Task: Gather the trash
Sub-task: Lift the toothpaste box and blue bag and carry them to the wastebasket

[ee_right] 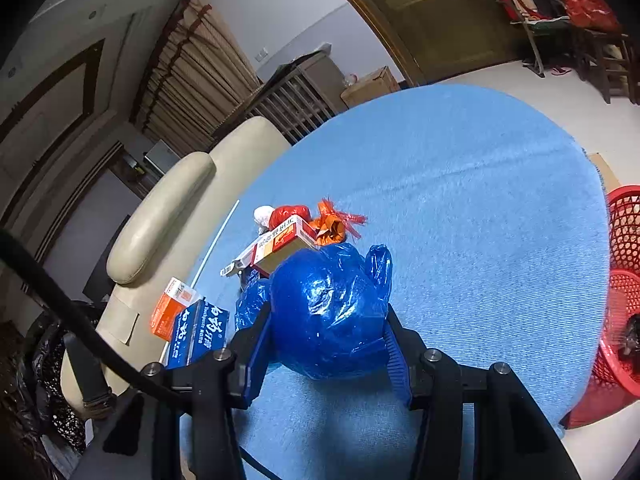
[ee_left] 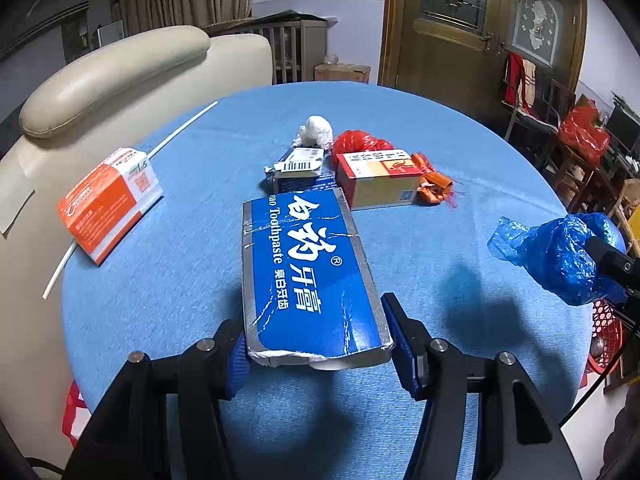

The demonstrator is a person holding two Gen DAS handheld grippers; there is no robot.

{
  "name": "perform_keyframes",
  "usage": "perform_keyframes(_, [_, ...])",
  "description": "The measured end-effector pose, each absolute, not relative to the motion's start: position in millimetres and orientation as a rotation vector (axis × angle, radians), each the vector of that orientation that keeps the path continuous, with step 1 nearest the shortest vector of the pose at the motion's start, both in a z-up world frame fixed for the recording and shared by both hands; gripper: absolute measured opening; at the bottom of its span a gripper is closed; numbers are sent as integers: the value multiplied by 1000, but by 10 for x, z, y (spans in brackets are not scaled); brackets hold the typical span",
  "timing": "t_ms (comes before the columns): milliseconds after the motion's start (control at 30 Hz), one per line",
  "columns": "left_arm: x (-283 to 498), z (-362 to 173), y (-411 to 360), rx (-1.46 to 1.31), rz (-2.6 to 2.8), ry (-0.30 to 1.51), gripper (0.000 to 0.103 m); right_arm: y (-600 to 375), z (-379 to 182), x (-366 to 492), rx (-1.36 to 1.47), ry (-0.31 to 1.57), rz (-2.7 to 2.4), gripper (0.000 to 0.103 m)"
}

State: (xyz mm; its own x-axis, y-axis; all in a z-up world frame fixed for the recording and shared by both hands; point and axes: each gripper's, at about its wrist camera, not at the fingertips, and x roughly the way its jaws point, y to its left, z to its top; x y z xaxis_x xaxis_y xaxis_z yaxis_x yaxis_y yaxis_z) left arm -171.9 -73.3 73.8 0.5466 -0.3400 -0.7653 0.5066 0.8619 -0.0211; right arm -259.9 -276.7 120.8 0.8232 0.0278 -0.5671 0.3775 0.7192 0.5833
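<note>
Gripping the near end of the blue toothpaste box (ee_left: 308, 272), the left gripper (ee_left: 316, 344) is clamping it with one finger on each long side, jaws set to the box width; whether the box is lifted or resting on the blue tablecloth (ee_left: 440, 240) cannot be told. The right gripper (ee_right: 328, 344) is holding a crumpled blue plastic bag (ee_right: 326, 312), jaws wrapped around it, above the cloth on the side nearer the red basket (ee_right: 624, 280). That basket is standing on the floor just beyond the table edge and is judged to be the collection bin; something dark is lying inside it, but what it is cannot be told. Remaining on the cloth beyond the toothpaste box are a red and tan carton (ee_left: 378, 180), a small blue and white box (ee_left: 298, 170), a white wad (ee_left: 316, 132), a red plastic bag (ee_left: 360, 142) and an orange wrapper (ee_left: 432, 186), all clustered together and touching. An orange and white box (ee_left: 110, 200) is lying to the left of the toothpaste box, at the table edge, partly over a thin white rod (ee_left: 180, 128). Judging from this, the task is in its early part: two items are in hand, none is seen deposited for certain, and at least six pieces are waiting.
</note>
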Motion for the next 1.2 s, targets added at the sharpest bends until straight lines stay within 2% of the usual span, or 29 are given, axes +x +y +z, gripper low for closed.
perform_keyframes(567, [-1804, 808, -1042, 252, -547, 843, 61, -2990, 1192, -3012, 819, 535, -271, 53])
perform_keyframes(1200, [-2093, 860, -1677, 315, -665, 823, 61, -3733, 1236, -4053, 863, 422, -545, 53])
